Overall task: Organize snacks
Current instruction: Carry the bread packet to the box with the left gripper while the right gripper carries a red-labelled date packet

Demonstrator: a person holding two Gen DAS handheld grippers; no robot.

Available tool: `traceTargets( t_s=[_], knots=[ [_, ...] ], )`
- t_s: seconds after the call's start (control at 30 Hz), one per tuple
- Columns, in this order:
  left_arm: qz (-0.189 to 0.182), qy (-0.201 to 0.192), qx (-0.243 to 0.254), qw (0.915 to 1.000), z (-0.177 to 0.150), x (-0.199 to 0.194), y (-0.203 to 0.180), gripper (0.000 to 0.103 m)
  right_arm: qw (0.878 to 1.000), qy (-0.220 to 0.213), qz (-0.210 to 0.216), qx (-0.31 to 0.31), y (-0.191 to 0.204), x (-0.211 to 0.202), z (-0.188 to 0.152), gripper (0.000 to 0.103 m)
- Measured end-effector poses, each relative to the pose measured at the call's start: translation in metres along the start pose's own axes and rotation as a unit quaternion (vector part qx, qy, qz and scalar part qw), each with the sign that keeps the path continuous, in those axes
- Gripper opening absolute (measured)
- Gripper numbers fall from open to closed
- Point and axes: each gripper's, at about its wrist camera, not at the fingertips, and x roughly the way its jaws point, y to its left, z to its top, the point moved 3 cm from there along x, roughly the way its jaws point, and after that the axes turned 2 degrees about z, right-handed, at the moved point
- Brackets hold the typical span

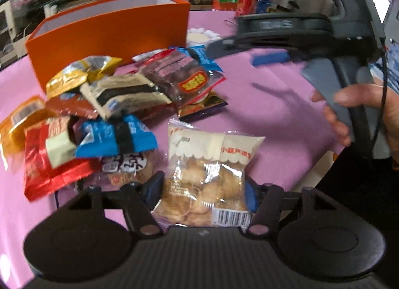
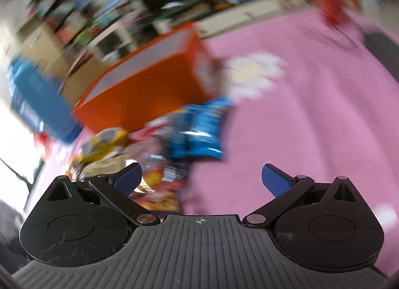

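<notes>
My left gripper is shut on a clear cracker packet with a cream top, its blue fingers pressing both sides. A pile of snack packets lies to its left on the pink tablecloth. An open orange box stands behind the pile. My right gripper is open and empty above the cloth, right of the pile; the orange box is ahead, blurred. The right gripper also shows in the left wrist view, held by a hand.
A white daisy-shaped coaster lies right of the box, also in the right wrist view. A red can stands at the table's far edge. A blue box is at left. Cluttered shelves are behind.
</notes>
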Motion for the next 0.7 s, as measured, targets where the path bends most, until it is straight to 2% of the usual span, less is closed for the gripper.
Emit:
traceTargets(
  t_s=[0.1, 0.17, 0.3, 0.33, 0.47, 0.7],
  knots=[
    [-0.001, 0.0, -0.009, 1.0, 0.001, 0.0, 0.001, 0.063, 0.994, 0.001, -0.008, -0.107, 0.05, 0.018, 0.008, 0.091],
    [-0.003, -0.001, -0.012, 0.9999, 0.001, 0.003, 0.001, 0.063, 0.989, 0.017, -0.023, -0.145, 0.068, 0.041, 0.012, 0.086],
    [-0.008, -0.008, -0.028, 0.9995, 0.0, 0.002, 0.005, 0.062, 0.98, 0.065, -0.031, -0.186, 0.076, 0.076, 0.004, 0.055],
    [-0.01, -0.012, -0.037, 0.9992, 0.0, 0.001, 0.007, 0.062, 0.982, 0.055, -0.015, -0.181, 0.073, 0.072, 0.0, 0.044],
    [-0.026, -0.036, -0.07, 0.9966, 0.002, -0.017, 0.013, 0.061, 0.984, 0.037, -0.029, -0.171, 0.062, 0.048, 0.0, 0.042],
    [-0.024, -0.095, -0.108, 0.9893, 0.025, -0.068, 0.04, 0.061, 0.996, -0.01, -0.022, -0.087, 0.029, -0.009, 0.01, 0.042]
  ],
)
